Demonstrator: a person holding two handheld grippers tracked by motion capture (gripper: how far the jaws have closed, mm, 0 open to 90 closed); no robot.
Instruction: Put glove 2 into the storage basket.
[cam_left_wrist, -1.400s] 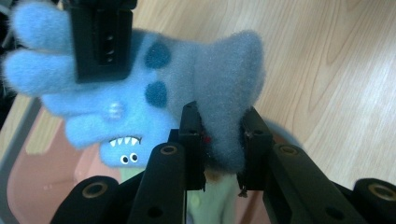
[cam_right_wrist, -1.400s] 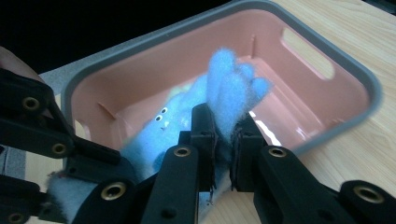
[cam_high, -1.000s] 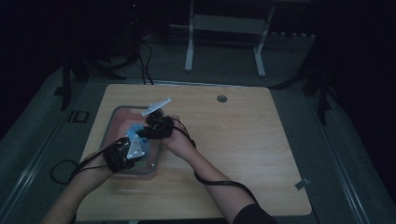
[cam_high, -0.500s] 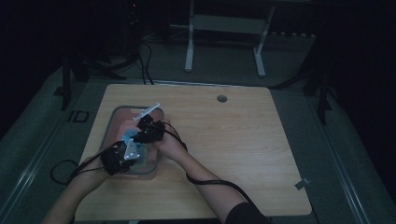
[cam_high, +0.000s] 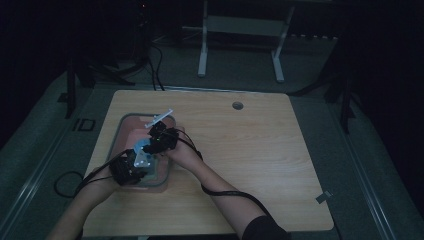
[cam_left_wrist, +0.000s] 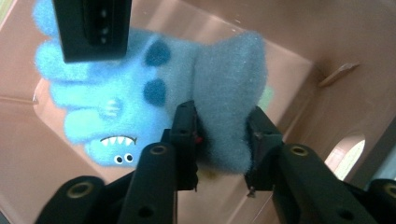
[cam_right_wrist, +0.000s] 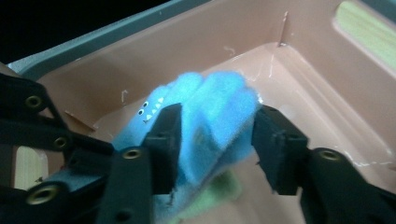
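A fluffy blue sock (cam_left_wrist: 116, 93) with dark spots and a small monster face lies in a pink bin (cam_high: 120, 131) at the table's left. My left gripper (cam_left_wrist: 223, 140) pinches the sock's grey cuff, and its pads still press the fabric though the jaws have just been opening a little. My right gripper (cam_right_wrist: 217, 135) straddles the blue foot part of the sock (cam_right_wrist: 210, 112). Its jaws have just been opening wide, and the sock rests loosely between them. In the high view both grippers (cam_high: 145, 152) meet over the bin.
Something pale green (cam_right_wrist: 210, 196) lies under the sock on the bin floor. The bin's walls (cam_right_wrist: 289, 70) rise close around both grippers. The wooden table (cam_high: 260, 150) stretches away to the right, with a round hole (cam_high: 237, 105) near its far edge.
Both hands have sunk lower into the bin with the sock, the right one drawing nearer and leftward towards the left one.
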